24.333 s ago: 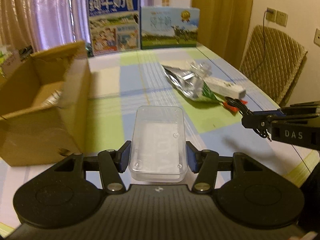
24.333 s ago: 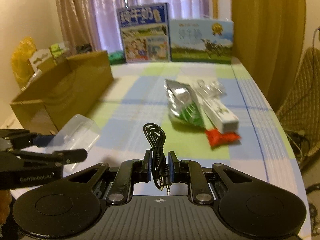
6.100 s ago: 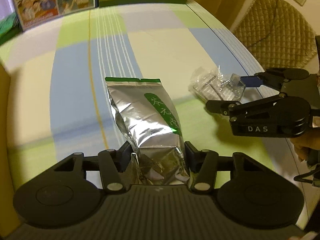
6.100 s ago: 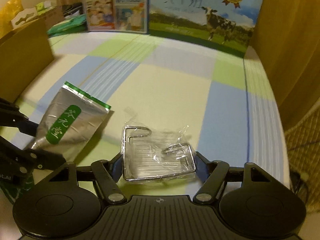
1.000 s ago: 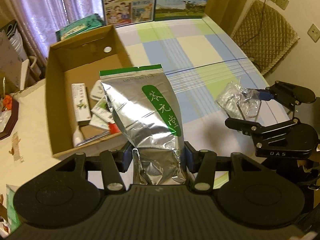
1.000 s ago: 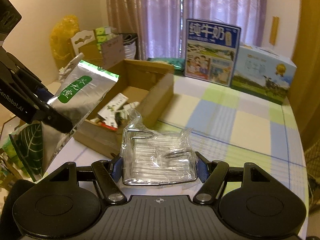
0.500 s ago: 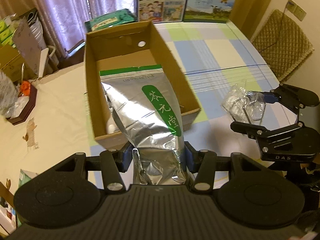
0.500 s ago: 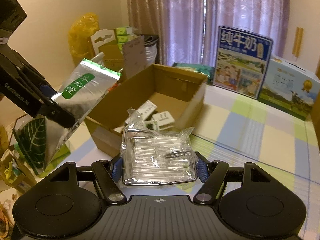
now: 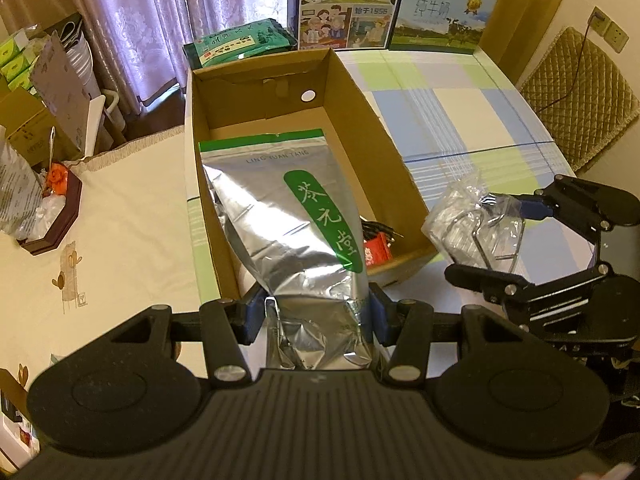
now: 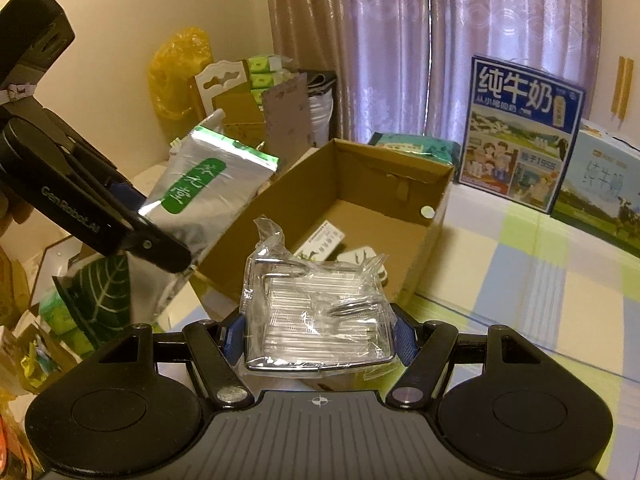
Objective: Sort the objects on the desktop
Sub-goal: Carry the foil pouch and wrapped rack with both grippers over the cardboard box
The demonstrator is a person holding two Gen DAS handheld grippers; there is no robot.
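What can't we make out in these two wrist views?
- Left wrist: cardboard box floor, mostly hidden by the silver foil pouch in the left gripper.
- Right wrist: box's near contents, behind the plastic-wrapped wire rack in the right gripper.
- Small cartons' print: too small.

The silver tea pouch (image 9: 296, 236), lifted off the checked surface (image 9: 472, 120) seconds ago, now hangs over the open cardboard box (image 9: 372, 120) in the left tool (image 9: 314, 314). The right tool (image 10: 318, 334) has raised its wrapped wire rack (image 10: 316, 312) (once lying flat) beside the box's near corner.
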